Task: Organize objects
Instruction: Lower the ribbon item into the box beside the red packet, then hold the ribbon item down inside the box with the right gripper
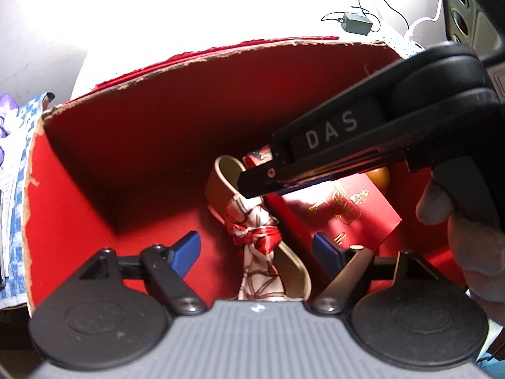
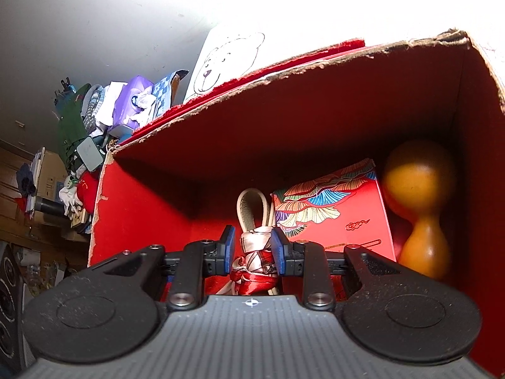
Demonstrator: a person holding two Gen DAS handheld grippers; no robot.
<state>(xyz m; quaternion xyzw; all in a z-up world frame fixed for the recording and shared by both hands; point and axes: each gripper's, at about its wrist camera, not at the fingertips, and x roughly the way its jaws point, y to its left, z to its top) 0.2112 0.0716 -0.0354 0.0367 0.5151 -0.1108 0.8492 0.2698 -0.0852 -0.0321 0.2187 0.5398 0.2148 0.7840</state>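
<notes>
A red cardboard box (image 1: 151, 145) lies open toward me; it also shows in the right wrist view (image 2: 315, 110). Inside lies a beige leather strap (image 1: 225, 170) with a red-and-white scarf (image 1: 255, 230) knotted round it. My left gripper (image 1: 257, 251) is open, its blue pads either side of the scarf, above it. My right gripper (image 2: 252, 249) is closed on the scarf (image 2: 255, 249), pads touching the knot. The right gripper's black body (image 1: 363, 145) reaches into the box from the right in the left wrist view.
A red gift box with gold print (image 1: 347, 208) and floral art (image 2: 334, 208) leans inside the box, with an orange wooden gourd (image 2: 419, 195) at its right. Clutter (image 2: 126, 110) sits left of the box. A bear drawing (image 2: 221, 60) stands behind. A small adapter (image 1: 355, 23) lies behind.
</notes>
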